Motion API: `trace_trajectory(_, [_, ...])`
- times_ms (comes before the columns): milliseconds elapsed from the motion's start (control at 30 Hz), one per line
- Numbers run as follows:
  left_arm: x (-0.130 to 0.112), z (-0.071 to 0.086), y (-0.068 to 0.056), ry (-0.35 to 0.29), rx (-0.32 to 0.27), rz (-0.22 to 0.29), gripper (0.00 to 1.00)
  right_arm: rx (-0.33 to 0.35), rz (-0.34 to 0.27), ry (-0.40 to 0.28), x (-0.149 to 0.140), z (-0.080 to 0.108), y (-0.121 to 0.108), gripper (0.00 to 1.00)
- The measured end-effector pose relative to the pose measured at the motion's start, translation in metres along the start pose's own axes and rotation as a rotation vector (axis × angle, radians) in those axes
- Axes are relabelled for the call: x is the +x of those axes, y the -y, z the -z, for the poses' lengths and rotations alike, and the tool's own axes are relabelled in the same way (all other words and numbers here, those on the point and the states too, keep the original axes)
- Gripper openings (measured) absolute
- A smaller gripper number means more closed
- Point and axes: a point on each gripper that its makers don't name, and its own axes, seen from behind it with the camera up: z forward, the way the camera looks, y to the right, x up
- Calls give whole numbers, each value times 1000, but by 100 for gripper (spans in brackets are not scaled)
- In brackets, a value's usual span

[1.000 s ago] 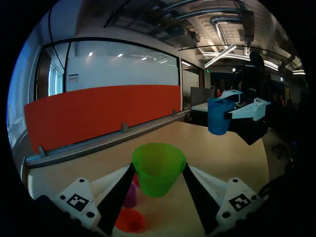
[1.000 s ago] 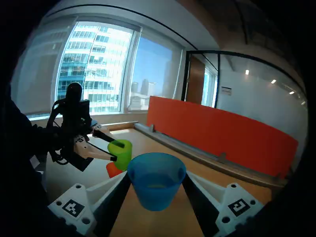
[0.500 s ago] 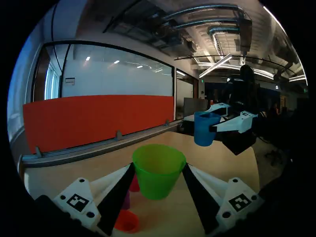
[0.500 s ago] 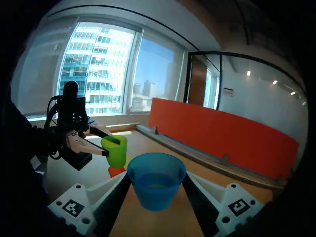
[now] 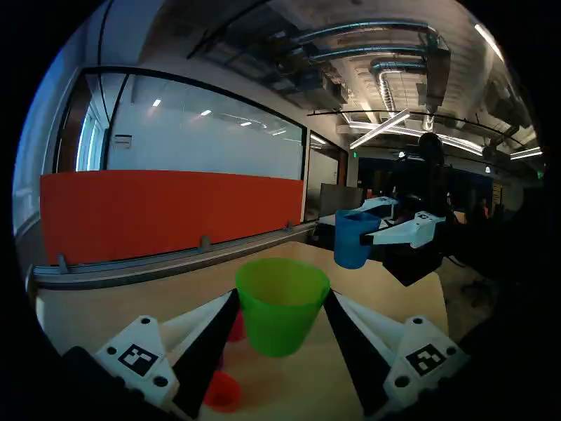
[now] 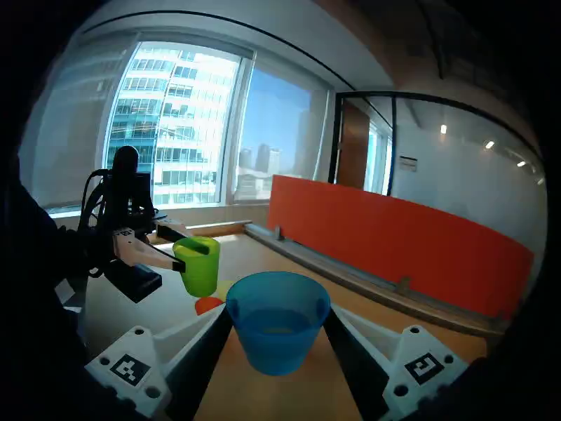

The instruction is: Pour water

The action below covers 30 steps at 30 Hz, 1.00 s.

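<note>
the green cup (image 5: pixel 282 312) is pinched at its sides between the two fingers of the left gripper (image 5: pixel 282 295), upright and held clear of the table (image 5: pixel 393 298). the blue cup (image 6: pixel 278 323) is gripped in the same way by the right gripper (image 6: pixel 278 309), both fingers pressed on its walls; it is held upright, and a pale patch is seen low inside it. in the left gripper view the blue cup is seen beyond the green one and to its right, well apart from it, with open air between the two rims. the far edge of the table is closed off by a metal rail (image 5: pixel 175 251) and an orange panel (image 5: pixel 168 210) behind it. the table's right edge is seen just below the right gripper, with darker floor past it. bare wood lies between the cups. a small orange cup (image 5: pixel 223 391) stands on the table under the left finger, and a pink one (image 5: pixel 237 327) is partly hidden beside it. a wide window (image 6: pixel 175 140) is seen behind the left gripper.
</note>
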Motion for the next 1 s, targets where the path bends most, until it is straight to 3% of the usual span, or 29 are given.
trace_trajectory(400, [-4, 7, -2, 10, -14, 1, 87, 19, 12, -10, 4, -8, 5, 90])
trace_trajectory(1000, [-5, 18, -9, 17, -44, -12, 87, 70, 65, -70, 35, -30, 15, 90])
